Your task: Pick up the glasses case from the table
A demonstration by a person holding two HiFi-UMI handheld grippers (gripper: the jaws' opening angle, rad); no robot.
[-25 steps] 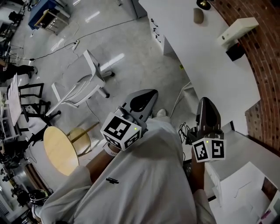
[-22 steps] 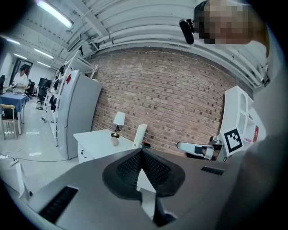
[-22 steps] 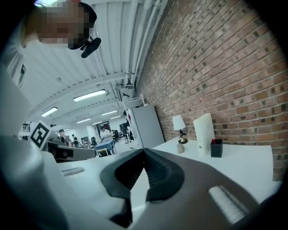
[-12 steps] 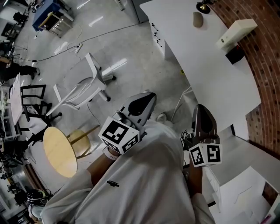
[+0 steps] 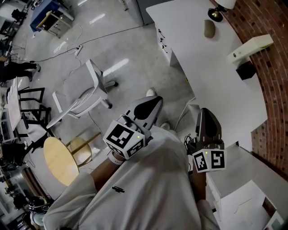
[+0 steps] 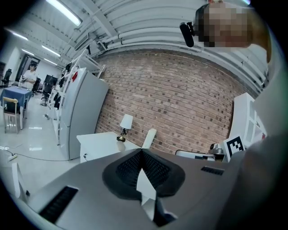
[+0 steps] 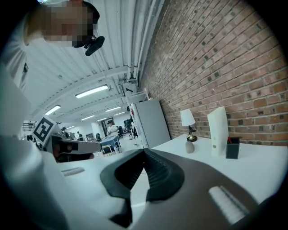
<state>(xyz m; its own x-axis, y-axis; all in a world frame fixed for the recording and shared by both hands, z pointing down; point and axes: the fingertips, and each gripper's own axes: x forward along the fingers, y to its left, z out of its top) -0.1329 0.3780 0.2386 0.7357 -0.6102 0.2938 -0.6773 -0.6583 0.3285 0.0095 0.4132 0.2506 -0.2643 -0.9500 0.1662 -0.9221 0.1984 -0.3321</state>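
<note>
A small tan rounded object (image 5: 209,28), which may be the glasses case, stands on the white table (image 5: 211,76) near its far end, beside a lamp (image 5: 219,10). In the right gripper view the same tan object (image 7: 190,147) stands below the lamp (image 7: 187,119). My left gripper (image 5: 154,99) is held in front of my body over the floor, shut and empty. Level with it, my right gripper (image 5: 205,112) is near the table's near edge, also shut and empty. Both are far from the tan object. Each gripper's own view shows its jaws meeting at the tip.
A tall white box (image 5: 250,47) and a black holder (image 5: 247,70) stand by the brick wall (image 5: 272,94). A white chair (image 5: 83,92) and a round wooden table (image 5: 56,159) are on the floor at left. White shelving (image 5: 238,188) is at lower right.
Both grippers and I have moved towards the white table. The table and the things on it now sit lower and nearer in the head view. Both jaws stay shut.
</note>
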